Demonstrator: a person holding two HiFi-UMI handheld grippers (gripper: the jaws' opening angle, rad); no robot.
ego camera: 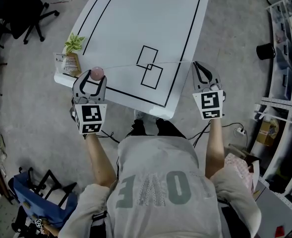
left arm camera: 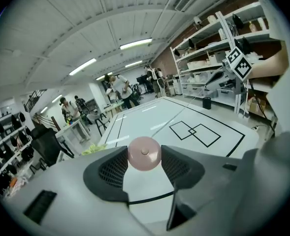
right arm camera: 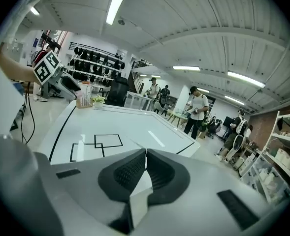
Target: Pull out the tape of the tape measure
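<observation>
the left gripper (ego camera: 93, 78) has its jaws closed on a round pink tape measure (ego camera: 96, 74), which sits between the ribbed pads with its flat face and small centre button turned towards that gripper's camera. it is held over the near left corner of the white tabletop (ego camera: 136, 14), just inside the black border line. from the tape measure a thin pale tape (ego camera: 150, 65) runs to the right across the tabletop, passing over the two overlapping black squares (ego camera: 149, 67), and ends at the tips of the right gripper (ego camera: 196, 65). the right gripper's jaws are pressed fully together, pad against pad, pinching the end of the tape at the near right edge of the tabletop. the two grippers are well apart, one at each near corner, both pointing away from the person and slanting down. on the left edge of the tabletop, just beyond the left gripper, a small green plant (ego camera: 74, 42) stands beside a printed card (ego camera: 66, 63). a black office chair (ego camera: 24, 9) is on the floor at the far left, and shelving (ego camera: 284, 43) lines the right side. people stand at other tables far back in both gripper views.
</observation>
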